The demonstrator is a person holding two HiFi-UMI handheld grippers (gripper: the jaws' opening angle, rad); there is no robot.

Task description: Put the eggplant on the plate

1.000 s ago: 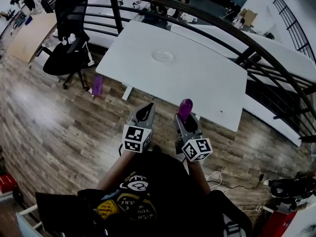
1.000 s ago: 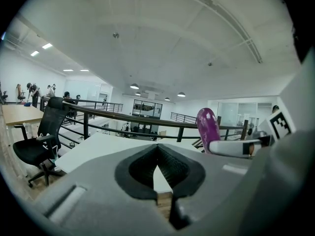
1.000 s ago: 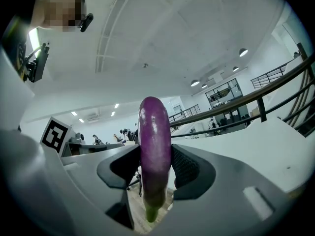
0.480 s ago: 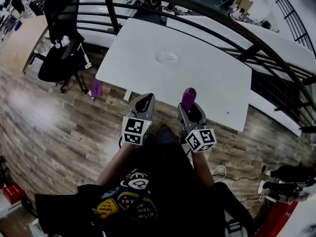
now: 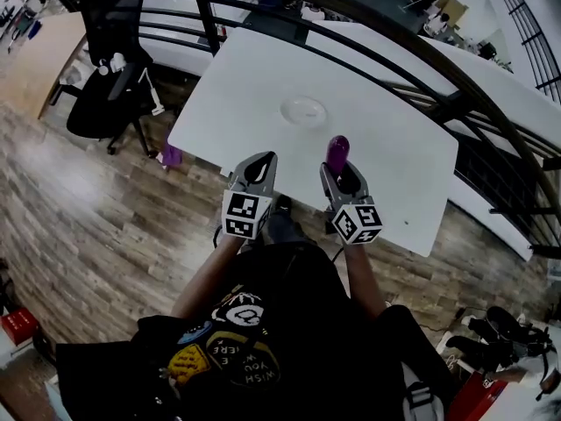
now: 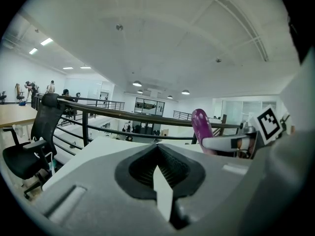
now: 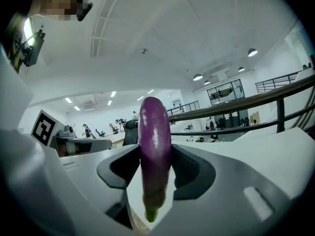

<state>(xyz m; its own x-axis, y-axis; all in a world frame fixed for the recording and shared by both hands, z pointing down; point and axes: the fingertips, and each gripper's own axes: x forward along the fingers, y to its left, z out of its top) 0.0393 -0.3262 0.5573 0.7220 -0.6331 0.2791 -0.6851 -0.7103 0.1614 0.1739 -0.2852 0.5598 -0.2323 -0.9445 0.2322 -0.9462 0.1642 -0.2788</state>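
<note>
Desk: white desk (image 5: 254,77), broad, spread out ahead of both tools.
Chair: black office chair (image 5: 110,86), off to the left.
Right tool: right tool (image 5: 340,170) has its jaws clamped on the eggplant's sides, held well apart by it.
Left tool: left tool (image 6: 158,151) has its jaws drawn together, with nothing in them.
Plate: pale plate (image 5: 303,110) sits mid-desk, apart from the eggplant.
Eggplant: purple eggplant (image 7: 154,132) stands upright, stem end down, over the desk's near part.

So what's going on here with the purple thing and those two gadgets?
A person stands at a white table with a gripper in each hand. The right gripper has its jaws closed on a purple eggplant, stem end down, above the table's near part. The left gripper beside it is shut and empty. The plate sits farther along, nothing on it yet.
</note>
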